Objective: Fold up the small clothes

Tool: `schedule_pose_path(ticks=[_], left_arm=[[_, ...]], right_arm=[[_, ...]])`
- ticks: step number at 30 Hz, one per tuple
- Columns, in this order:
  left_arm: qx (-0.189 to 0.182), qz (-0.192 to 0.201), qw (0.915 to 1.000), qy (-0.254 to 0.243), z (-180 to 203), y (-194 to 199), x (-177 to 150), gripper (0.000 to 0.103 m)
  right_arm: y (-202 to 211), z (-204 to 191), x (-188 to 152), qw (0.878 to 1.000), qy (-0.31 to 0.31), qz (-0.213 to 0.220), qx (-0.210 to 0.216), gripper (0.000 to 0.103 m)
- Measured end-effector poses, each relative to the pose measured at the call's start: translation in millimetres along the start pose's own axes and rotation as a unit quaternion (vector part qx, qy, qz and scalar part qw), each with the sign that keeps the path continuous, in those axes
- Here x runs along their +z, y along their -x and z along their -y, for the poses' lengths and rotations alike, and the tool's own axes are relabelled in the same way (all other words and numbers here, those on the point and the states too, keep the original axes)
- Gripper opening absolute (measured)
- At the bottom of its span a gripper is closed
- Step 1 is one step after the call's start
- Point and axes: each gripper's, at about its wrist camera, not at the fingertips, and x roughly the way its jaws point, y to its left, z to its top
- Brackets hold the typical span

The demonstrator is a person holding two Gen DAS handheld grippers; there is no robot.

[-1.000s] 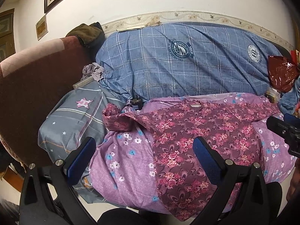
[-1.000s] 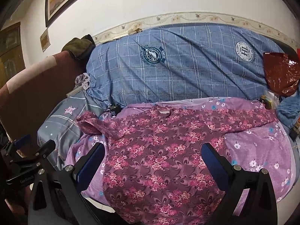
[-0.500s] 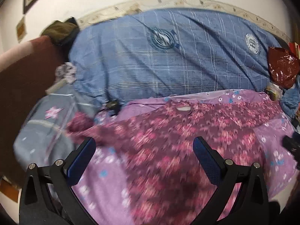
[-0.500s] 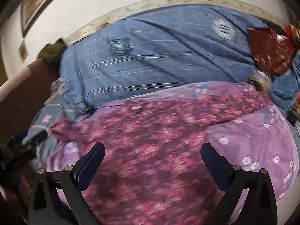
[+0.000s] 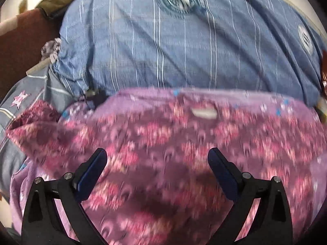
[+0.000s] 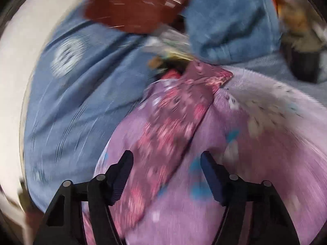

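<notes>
A maroon floral shirt (image 5: 163, 143) lies spread flat on a lilac flowered sheet (image 5: 143, 100), collar label toward the blue bedding. My left gripper (image 5: 157, 161) is open and empty, low over the shirt's middle. In the right wrist view the shirt's right sleeve (image 6: 175, 122) runs away from me to its cuff. My right gripper (image 6: 166, 163) is open, its fingers on either side of the sleeve, holding nothing. Both views are motion blurred.
A big blue plaid duvet roll (image 5: 184, 47) lies behind the shirt. A grey star pillow (image 5: 24, 102) and brown headboard (image 5: 18, 47) are at left. A dark red bag (image 6: 132, 6), blue cloth (image 6: 231, 24) and clutter sit beyond the sleeve cuff.
Both grippers have moved forward and down toward the shirt. The right one swung right to the sleeve and its jaws have narrowed somewhat. The left one closed in on the shirt's middle.
</notes>
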Motion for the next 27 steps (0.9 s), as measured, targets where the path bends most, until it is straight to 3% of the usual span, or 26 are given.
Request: schedule_pose_path(ticks=[2, 4, 6, 7, 8, 10, 13, 17, 22, 27], left_arm=[[0.001, 0.016, 0.9998, 0.006, 0.3, -7.7, 6.3, 0.100], [0.001, 0.018, 0.9998, 0.013, -1.6, -20.1, 8.8, 0.100], [0.006, 0.007, 0.9998, 0.018, -6.1, -33.5, 10.0, 0.100], [0.010, 0.002, 0.9997, 0.022, -8.8, -37.9, 10.1, 0.100], [0.015, 0.000, 0.9996, 0.025, -12.1, -39.9, 9.9, 0.100], [0.030, 0.006, 0.9989, 0.035, -26.2, -37.0, 13.3, 0.100], [0.053, 0.031, 0.9967, 0.054, -49.7, -23.8, 19.8, 0.100], [0.096, 0.067, 0.9908, 0.068, -89.9, -2.4, 25.0, 0.100], [0.150, 0.090, 0.9813, 0.080, -145.7, 8.6, 21.9, 0.100], [0.164, 0.081, 0.9781, 0.099, -186.4, 8.3, 16.1, 0.100]], right_arm=[[-28.4, 14.8, 18.9, 0.999, -0.047, 0.001, -0.018, 0.051], [-36.5, 19.9, 30.5, 0.998, -0.059, 0.024, -0.020, 0.049], [-44.3, 17.4, 37.5, 0.998, -0.055, 0.030, -0.028, 0.039], [-48.6, 13.6, 38.9, 0.998, -0.043, 0.030, -0.041, 0.015], [-51.9, 10.2, 38.4, 0.998, -0.036, 0.027, -0.052, 0.005], [-50.7, 3.9, 37.1, 0.998, -0.022, 0.029, -0.050, 0.004], [-22.1, -26.2, 31.2, 0.998, 0.005, 0.068, -0.004, 0.003], [23.5, -102.1, 6.3, 0.993, 0.068, 0.076, 0.067, 0.003], [51.6, -226.8, -76.7, 0.971, 0.170, 0.034, 0.162, 0.003], [23.3, -326.2, -215.5, 0.943, 0.249, -0.058, 0.215, 0.003]])
